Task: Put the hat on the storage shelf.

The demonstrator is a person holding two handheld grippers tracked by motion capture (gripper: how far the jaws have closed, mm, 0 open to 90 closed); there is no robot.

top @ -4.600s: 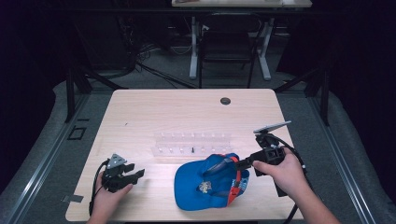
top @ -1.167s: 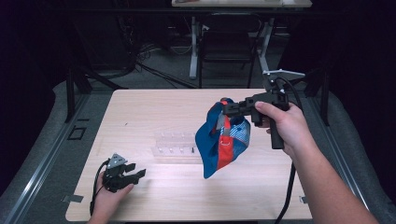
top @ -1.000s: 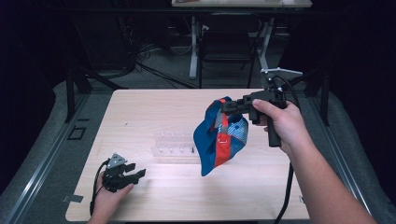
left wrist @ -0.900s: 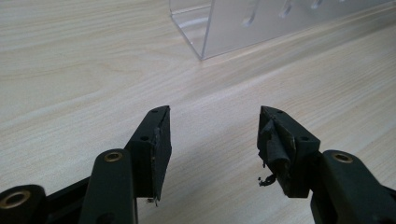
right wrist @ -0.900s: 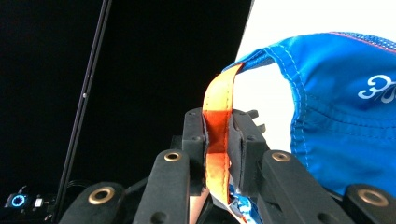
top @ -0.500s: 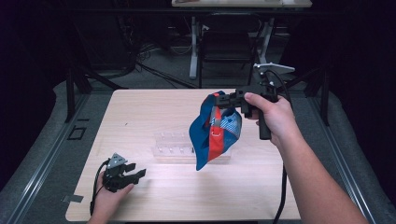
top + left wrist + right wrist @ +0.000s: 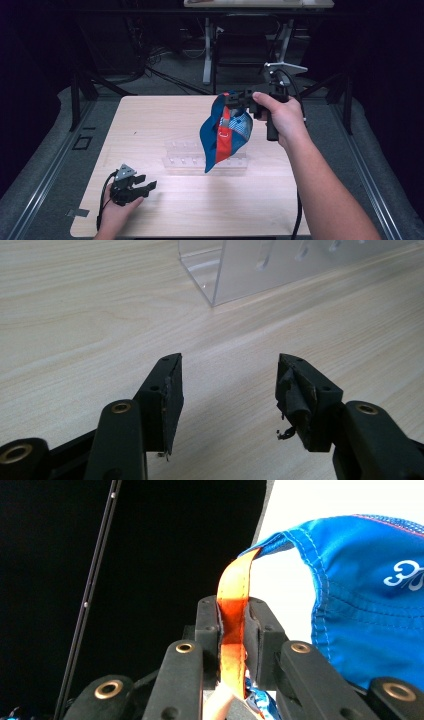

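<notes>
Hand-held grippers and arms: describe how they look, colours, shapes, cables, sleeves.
Both are black. The left hand-held gripper has two blunt jaws with worn pads, brass-coloured rivets, a grey three-cornered plate on top and a black cable. The right hand-held gripper has a pistol-style handle, the same grey plate and a black cable. No sleeves reach the forearms.

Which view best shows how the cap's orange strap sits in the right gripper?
The right gripper view: the orange strap sits pinched between the shut jaws of the right gripper. The high view shows the blue cap hanging from that gripper above the table, the pinch itself too small to judge.
</notes>
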